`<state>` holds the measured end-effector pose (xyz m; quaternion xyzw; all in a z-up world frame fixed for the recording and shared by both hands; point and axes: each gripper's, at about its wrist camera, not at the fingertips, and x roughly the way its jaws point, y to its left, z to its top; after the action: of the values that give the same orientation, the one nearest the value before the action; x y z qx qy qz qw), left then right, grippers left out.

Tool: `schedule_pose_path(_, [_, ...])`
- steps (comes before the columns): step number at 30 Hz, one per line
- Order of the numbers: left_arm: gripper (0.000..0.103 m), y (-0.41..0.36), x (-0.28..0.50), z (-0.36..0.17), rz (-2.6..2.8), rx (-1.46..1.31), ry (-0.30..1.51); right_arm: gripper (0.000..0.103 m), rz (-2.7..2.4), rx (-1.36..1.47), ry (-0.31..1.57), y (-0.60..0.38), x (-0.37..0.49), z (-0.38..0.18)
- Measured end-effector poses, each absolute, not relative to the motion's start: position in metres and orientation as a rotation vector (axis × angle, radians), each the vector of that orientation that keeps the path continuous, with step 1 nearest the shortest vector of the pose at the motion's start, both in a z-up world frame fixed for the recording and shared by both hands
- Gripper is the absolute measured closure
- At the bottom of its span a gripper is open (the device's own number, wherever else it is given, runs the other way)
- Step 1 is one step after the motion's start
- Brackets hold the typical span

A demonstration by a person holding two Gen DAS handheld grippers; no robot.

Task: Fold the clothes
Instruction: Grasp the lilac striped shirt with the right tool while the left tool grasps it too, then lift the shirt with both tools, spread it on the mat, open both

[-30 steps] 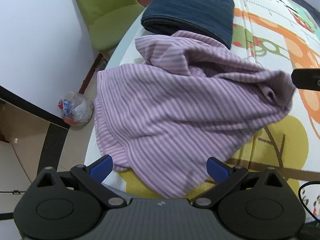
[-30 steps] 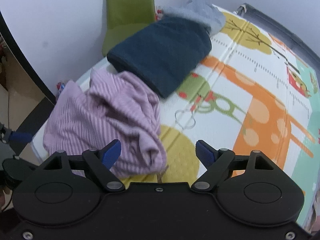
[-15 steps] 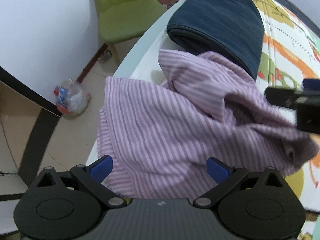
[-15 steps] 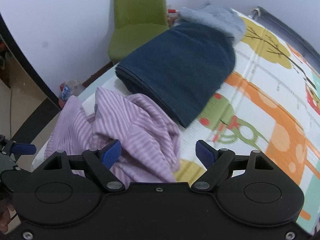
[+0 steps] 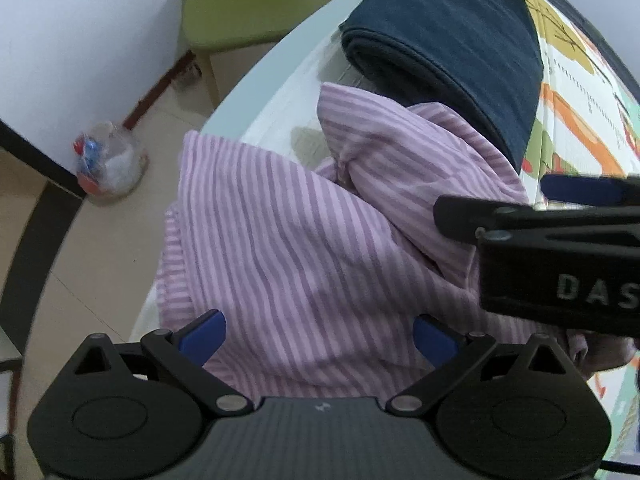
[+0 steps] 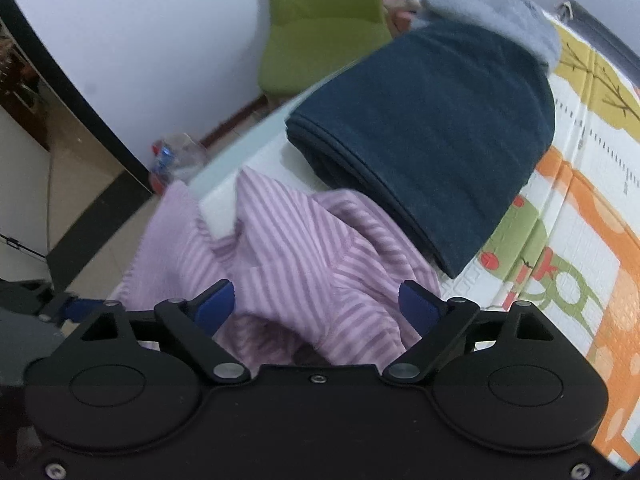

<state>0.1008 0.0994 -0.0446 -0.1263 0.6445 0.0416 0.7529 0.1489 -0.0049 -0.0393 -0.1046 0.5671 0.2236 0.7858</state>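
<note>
Striped garment (image 6: 304,256) lies crumpled beneath both open hand-held grippers.

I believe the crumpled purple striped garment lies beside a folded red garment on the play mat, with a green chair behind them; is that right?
Not quite: the folded garment is dark navy blue, not red, as the right wrist view shows. The rest holds: the crumpled purple striped garment lies beside it on the play mat, with the green chair behind them.
</note>
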Motion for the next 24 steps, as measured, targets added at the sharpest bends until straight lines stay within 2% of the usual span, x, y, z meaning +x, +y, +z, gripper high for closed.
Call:
schedule_pose_path(2, [0.006, 0.102, 0.100, -0.048, 0.088, -0.306, 1.404, 0.020, 0.483, -0.213, 1.251, -0.005, 0.153, -0.048])
schedule_pose_path(4, [0.014, 0.105, 0.098, -0.050, 0.080, -0.331, 1.398, 0.028, 0.484, -0.189, 1.274, -0.008, 0.156, -0.055])
schedule_pose_path(5, [0.017, 0.105, 0.097, -0.050, 0.075, -0.339, 1.390, 0.040, 0.481, -0.175, 1.282, -0.010, 0.156, -0.057])
schedule_pose_path(6, [0.027, 0.105, 0.096, -0.049, 0.069, -0.345, 1.379, 0.048, 0.479, -0.161, 1.289, -0.012, 0.156, -0.059])
schedule_pose_path(7, [0.037, 0.105, 0.095, -0.048, 0.062, -0.349, 1.372, 0.064, 0.487, -0.145, 1.297, -0.015, 0.156, -0.060])
schedule_pose_path(8, [0.040, 0.104, 0.095, -0.048, 0.054, -0.353, 1.367, 0.071, 0.493, -0.136, 1.300, -0.017, 0.156, -0.060])
schedule_pose_path(10, [0.054, 0.102, 0.094, -0.046, 0.034, -0.362, 1.358, 0.078, 0.495, -0.126, 1.296, -0.022, 0.154, -0.059])
schedule_pose_path(16, [0.079, 0.093, 0.092, -0.041, -0.040, -0.373, 1.357, 0.087, 0.496, -0.059, 1.258, -0.045, 0.149, -0.041])
schedule_pose_path(24, [0.079, 0.069, 0.088, -0.032, -0.111, -0.300, 1.364, 0.089, 0.444, 0.015, 1.185, -0.096, 0.131, -0.007])
